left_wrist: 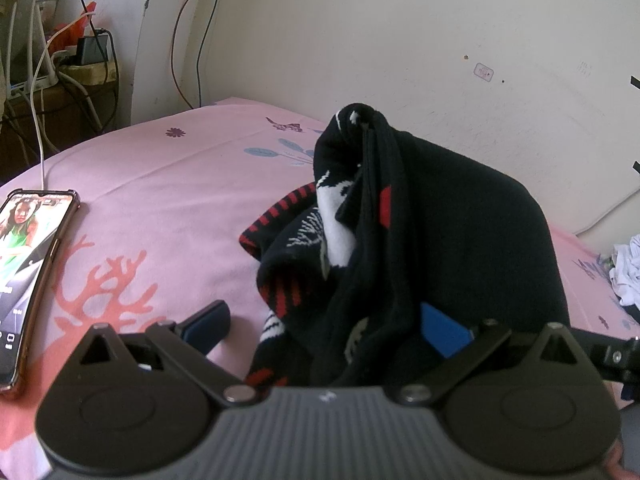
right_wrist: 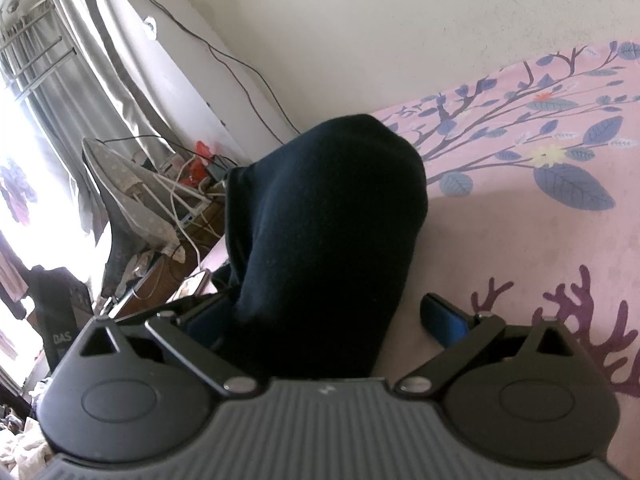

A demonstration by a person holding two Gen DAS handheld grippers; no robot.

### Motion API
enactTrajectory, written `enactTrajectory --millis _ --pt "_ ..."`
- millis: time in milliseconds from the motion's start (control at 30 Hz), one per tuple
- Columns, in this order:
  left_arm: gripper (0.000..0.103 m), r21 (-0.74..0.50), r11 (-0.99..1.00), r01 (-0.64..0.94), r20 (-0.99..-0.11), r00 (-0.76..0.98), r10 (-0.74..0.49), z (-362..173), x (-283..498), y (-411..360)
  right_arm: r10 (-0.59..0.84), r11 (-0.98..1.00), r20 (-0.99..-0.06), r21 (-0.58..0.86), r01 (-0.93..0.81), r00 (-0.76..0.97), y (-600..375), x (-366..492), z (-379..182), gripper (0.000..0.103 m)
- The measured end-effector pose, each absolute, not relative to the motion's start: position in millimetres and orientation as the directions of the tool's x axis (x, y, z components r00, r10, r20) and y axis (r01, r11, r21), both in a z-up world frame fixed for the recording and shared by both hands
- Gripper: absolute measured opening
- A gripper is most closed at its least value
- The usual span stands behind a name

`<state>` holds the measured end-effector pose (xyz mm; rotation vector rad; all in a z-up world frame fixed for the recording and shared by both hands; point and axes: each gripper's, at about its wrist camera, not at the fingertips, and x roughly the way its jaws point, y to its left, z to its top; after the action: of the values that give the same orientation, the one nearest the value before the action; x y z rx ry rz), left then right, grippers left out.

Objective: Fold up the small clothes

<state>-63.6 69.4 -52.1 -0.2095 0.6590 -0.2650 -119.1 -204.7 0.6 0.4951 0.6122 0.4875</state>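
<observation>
Bed: the pink printed bedsheet carries everything; its far edge meets the wall.
Garment: the dark navy knitted garment with red and white pattern stands bunched mid-bed, apparently lifted for a fold.
Left tool: spread wide, cloth draped between the blue pads; a real grip cannot be told.
Right tool: likewise wide, its left finger buried under fabric.
Phone: the lit smartphone in a dark case lies near left, cut off.

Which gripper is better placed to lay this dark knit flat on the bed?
Left, probably. The left gripper faces the bunched patterned part of the dark knit over bare pink bedsheet; the right gripper sees only plain fabric.
</observation>
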Motion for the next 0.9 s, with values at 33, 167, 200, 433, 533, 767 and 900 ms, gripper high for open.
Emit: enactTrajectory --millis 33,167,200,433,533,767,900 --pt "0.103 -0.274 0.946 0.175 -0.574 0.759 -0.307 -52.1 -63.6 69.4 0.563 0.774 -0.415 0.568 -0.280 0.715 -205.1 -119.0 0.6 0.095" --pt "0.103 -0.274 0.946 0.175 -0.574 0.759 -0.307 -52.2 -63.7 69.2 0.567 0.772 -0.413 0.570 -0.283 0.713 -206.1 -118.3 0.5 0.095" --pt "0.103 -0.274 0.946 0.175 -0.574 0.759 -0.307 -52.2 -63.8 69.5 0.567 0.771 -0.413 0.570 -0.283 0.713 -206.1 -118.3 0.5 0.095" --pt "0.103 -0.274 0.946 0.175 -0.574 0.759 -0.307 -52.2 -63.8 68.9 0.566 0.772 -0.413 0.570 -0.283 0.713 -205.8 -118.6 0.5 0.095" --pt "0.103 -0.274 0.946 0.175 -0.574 0.759 -0.307 -52.2 -63.8 68.9 0.566 0.771 -0.413 0.570 -0.283 0.713 -206.0 -118.7 0.5 0.095" --pt "0.103 -0.274 0.946 0.175 -0.574 0.759 -0.307 -52.1 -63.8 68.9 0.567 0.771 -0.413 0.570 -0.283 0.713 -206.0 -118.6 0.5 0.095" --pt "0.103 -0.273 0.946 0.175 -0.574 0.760 -0.306 -52.2 -63.8 68.7 0.567 0.771 -0.413 0.570 -0.283 0.713 -206.0 -118.6 0.6 0.095"
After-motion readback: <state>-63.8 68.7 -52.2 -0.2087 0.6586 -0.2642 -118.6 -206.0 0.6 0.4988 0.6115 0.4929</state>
